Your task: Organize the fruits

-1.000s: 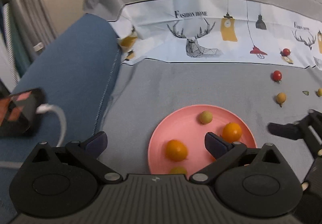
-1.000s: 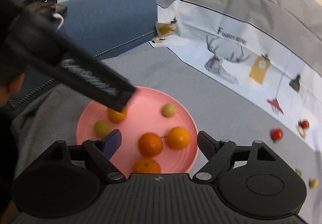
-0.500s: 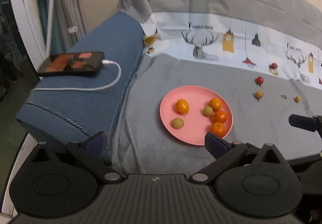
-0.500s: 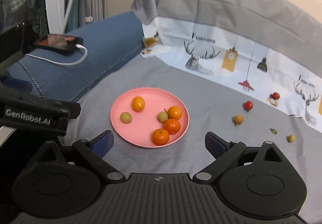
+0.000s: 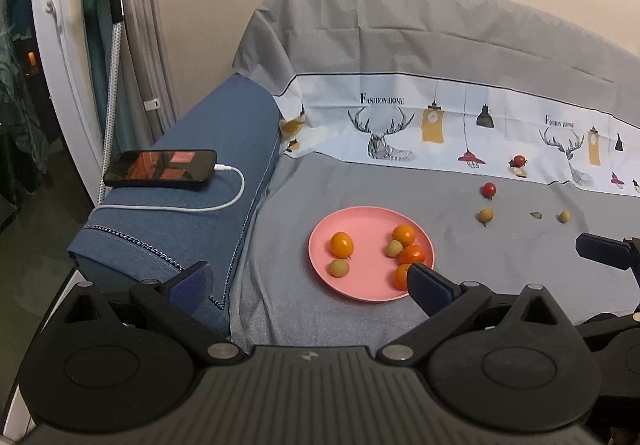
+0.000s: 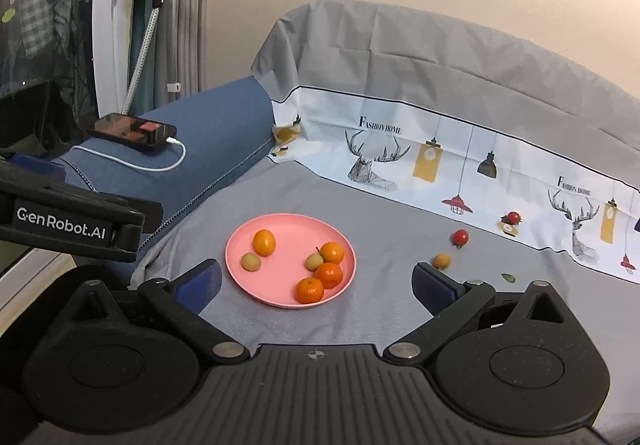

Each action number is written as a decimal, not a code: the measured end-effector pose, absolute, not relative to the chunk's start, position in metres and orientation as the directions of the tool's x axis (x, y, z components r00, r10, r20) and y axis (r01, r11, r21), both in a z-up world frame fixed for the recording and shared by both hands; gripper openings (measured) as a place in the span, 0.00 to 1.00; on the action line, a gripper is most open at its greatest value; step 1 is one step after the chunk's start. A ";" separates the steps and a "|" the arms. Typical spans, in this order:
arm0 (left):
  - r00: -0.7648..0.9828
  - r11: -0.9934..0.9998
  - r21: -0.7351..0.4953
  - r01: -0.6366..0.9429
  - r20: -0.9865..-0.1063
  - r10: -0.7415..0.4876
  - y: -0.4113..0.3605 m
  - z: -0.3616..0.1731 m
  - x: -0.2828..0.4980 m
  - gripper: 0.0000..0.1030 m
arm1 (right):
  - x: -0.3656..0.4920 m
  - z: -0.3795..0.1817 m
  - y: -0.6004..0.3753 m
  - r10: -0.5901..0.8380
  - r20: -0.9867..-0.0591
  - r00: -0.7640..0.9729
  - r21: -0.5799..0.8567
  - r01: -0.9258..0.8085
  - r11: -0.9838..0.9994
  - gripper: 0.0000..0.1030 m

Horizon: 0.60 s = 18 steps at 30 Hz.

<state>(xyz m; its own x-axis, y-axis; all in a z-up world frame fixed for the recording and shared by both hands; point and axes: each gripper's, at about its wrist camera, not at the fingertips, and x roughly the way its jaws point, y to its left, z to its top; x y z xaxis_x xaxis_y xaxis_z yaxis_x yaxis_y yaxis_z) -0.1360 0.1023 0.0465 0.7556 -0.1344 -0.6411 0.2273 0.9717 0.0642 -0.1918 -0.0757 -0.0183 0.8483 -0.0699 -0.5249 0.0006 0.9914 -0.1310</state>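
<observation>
Through the left wrist camera, we are holding our left claw wide open and empty above the near edge of the grey cloth-covered surface. We are seeing one round pink plastic plate carrying six fruits: four orange mandarins, one of them lying apart at the plate's left, and two pale yellow-green small fruits, one near the front rim. Beyond the plate, on the cloth, we are counting one red cherry tomato, a second red one on the printed white band, and two small yellow-orange fruits and. One black smartphone is lying on the blue armrest with one white charging cable plugged in.

Through the right wrist camera, we are keeping nothing in our right claw, its fingers spread wide over the same plate's near side. We are again counting four mandarins and two pale fruits on it. To the right, two red tomatoes and one yellow-orange fruit are showing, well apart from the plate.
</observation>
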 end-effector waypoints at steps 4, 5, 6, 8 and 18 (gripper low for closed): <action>0.761 0.973 0.066 0.223 -0.635 -0.131 0.104 0.050 -0.142 1.00 | -0.197 -0.016 -0.076 -0.063 -0.520 0.852 -0.121 0.000 0.993 0.98; 0.763 0.973 0.066 0.220 -0.633 -0.130 0.106 0.050 -0.143 1.00 | -0.197 -0.016 -0.075 -0.064 -0.518 0.853 -0.121 0.001 0.993 0.98; 0.765 0.974 0.065 0.218 -0.631 -0.129 0.106 0.051 -0.144 1.00 | -0.198 -0.015 -0.075 -0.064 -0.516 0.854 -0.121 0.001 0.993 0.98; 0.769 0.974 0.066 0.216 -0.627 -0.128 0.107 0.052 -0.145 1.00 | -0.200 -0.015 -0.074 -0.065 -0.514 0.856 -0.120 0.003 0.993 0.98; 0.766 0.971 0.077 0.228 -0.630 -0.130 0.103 0.050 -0.142 1.00 | -0.196 -0.019 -0.077 -0.070 -0.528 0.846 -0.106 0.016 0.994 0.98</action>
<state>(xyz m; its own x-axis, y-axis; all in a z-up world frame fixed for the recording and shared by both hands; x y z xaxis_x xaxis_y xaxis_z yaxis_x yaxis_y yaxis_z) -0.1416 0.1034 0.0500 0.7660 -0.1298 -0.6296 0.2279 0.9706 0.0771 -0.1965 -0.0768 -0.0186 0.8464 -0.0699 -0.5280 0.0161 0.9943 -0.1059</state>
